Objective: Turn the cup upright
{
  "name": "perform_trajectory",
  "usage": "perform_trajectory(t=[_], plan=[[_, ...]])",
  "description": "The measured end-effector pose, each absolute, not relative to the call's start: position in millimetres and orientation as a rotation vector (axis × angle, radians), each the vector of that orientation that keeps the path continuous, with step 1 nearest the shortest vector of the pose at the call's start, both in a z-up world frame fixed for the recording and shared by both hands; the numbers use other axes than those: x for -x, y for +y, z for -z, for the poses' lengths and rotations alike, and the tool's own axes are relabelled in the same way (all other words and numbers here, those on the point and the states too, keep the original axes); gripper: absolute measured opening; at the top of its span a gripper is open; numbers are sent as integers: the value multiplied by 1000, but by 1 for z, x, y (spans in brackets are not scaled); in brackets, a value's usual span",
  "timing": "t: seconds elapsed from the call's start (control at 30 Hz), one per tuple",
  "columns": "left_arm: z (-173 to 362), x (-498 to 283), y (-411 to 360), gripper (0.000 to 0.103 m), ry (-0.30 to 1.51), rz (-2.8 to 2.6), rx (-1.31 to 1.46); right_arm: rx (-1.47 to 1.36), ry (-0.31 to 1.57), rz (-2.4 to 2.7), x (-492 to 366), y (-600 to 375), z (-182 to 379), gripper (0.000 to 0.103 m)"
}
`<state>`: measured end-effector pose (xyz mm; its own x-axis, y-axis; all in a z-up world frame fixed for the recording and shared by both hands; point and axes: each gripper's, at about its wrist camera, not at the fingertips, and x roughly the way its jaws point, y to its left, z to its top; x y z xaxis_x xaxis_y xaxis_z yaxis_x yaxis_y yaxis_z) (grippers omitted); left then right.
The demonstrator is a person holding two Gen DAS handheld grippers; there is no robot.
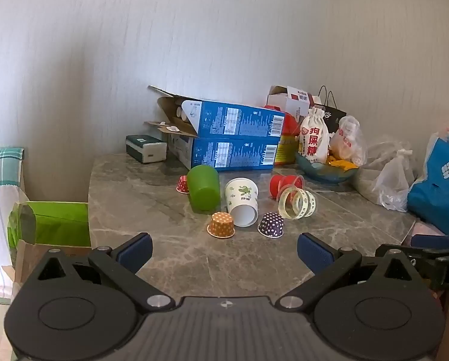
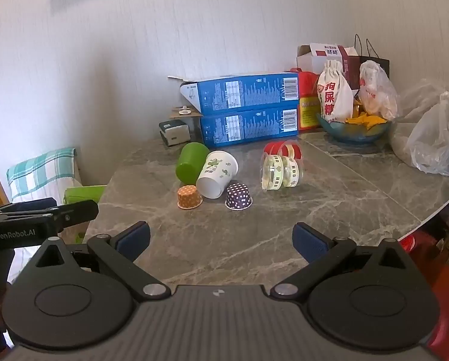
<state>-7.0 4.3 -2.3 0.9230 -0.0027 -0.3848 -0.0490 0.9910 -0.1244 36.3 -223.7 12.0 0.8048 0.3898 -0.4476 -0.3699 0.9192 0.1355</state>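
Lying on side, paper cup well ahead of spread fingers

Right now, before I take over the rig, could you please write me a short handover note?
Left gripper: open, empty, hovering above the near part of the table.
Right gripper: open, empty, likewise short of the cups.
White paper cup with the cactus print lies on its side, mouth towards the grippers, beside the green cup, which stands mouth down.
Orange dotted cup and purple dotted cup sit mouth down in front.
Done: nothing; no cup is upright yet.
Left: grasp a cup and set it upright.
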Motion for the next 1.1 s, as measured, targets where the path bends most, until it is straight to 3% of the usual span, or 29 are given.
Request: perform_trajectory(t=[1.1], plan=[[6, 2, 0, 103, 420, -26, 135, -47, 524, -400, -42, -221, -4, 102]])
